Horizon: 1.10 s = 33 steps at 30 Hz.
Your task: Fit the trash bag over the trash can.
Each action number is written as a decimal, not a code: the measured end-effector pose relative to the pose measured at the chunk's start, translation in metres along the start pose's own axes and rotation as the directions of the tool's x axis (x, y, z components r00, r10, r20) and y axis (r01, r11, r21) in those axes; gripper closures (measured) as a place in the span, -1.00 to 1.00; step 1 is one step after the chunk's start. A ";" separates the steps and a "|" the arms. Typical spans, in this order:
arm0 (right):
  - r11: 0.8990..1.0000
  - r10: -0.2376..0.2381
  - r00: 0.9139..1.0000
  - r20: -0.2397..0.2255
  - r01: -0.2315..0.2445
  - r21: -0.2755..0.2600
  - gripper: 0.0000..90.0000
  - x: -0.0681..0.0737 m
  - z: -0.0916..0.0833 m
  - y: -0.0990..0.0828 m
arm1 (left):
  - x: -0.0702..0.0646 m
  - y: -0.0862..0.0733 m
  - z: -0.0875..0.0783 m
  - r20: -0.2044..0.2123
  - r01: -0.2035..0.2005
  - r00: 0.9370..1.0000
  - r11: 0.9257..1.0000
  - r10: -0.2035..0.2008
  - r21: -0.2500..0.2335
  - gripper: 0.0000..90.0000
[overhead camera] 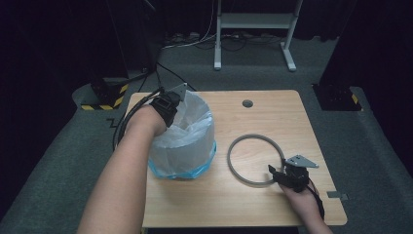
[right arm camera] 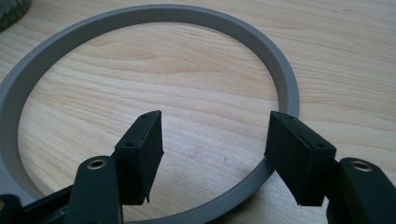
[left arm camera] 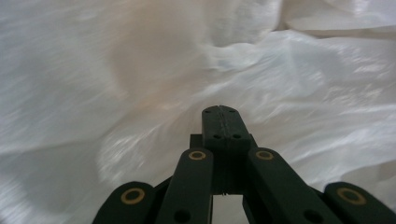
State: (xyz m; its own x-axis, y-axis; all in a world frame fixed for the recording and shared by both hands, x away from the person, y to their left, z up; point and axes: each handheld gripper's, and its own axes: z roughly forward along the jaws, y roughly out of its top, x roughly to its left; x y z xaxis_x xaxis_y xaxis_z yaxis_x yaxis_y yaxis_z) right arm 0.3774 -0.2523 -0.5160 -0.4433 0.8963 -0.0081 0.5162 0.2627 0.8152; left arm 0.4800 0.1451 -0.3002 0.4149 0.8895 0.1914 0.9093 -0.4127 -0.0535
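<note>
On a wooden table (overhead camera: 272,122), the left gripper (left arm camera: 220,112) at centre-left reaches into a bag-lined bin (overhead camera: 182,146), jaws pressed together, seemingly tucking the liner, while the right gripper (right arm camera: 215,140) holds spread jaws over the grey ring (right arm camera: 280,65) at lower right, ready to lift it.

There is 1 tabletop (overhead camera: 224,195) of light wood, with 1 round dark hole (overhead camera: 247,103) near its far edge. On it stand 1 bin (overhead camera: 182,168) lined with 1 white plastic bag (overhead camera: 187,136), and 1 grey ring (overhead camera: 255,159) lying flat. 2 forearms come in from the near side, each hand holding 1 gripper: 1 left gripper (overhead camera: 176,97) and 1 right gripper (overhead camera: 275,171), 2 in all, each with 2 black jaws. 1 small grey tab (overhead camera: 337,195) lies at the right edge.
</note>
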 end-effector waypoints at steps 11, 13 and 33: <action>1.000 0.004 1.000 0.001 -0.004 -0.002 -0.19 -0.003 -0.001 0.000 | 0.034 0.002 -0.062 0.070 0.127 0.991 0.966 -0.114 -0.226 0.69; 1.000 -0.001 1.000 0.001 0.001 -0.002 -0.19 -0.001 -0.001 0.000 | 0.038 0.007 -0.056 0.043 0.142 0.990 0.962 -0.136 -0.232 0.80; 1.000 -0.003 1.000 -0.001 0.003 0.005 -0.19 0.002 0.000 -0.001 | 0.032 -0.014 -0.051 0.103 0.182 0.980 0.976 -0.170 -0.119 0.10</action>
State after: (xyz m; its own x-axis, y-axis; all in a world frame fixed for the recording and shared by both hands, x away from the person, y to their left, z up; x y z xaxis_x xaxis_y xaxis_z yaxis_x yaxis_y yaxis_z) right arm 0.3762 -0.2508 -0.5168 -0.4454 0.8953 -0.0101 0.5189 0.2673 0.8120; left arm 0.4789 0.1693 -0.2433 0.2555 0.9621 0.0954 0.9593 -0.2646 0.0988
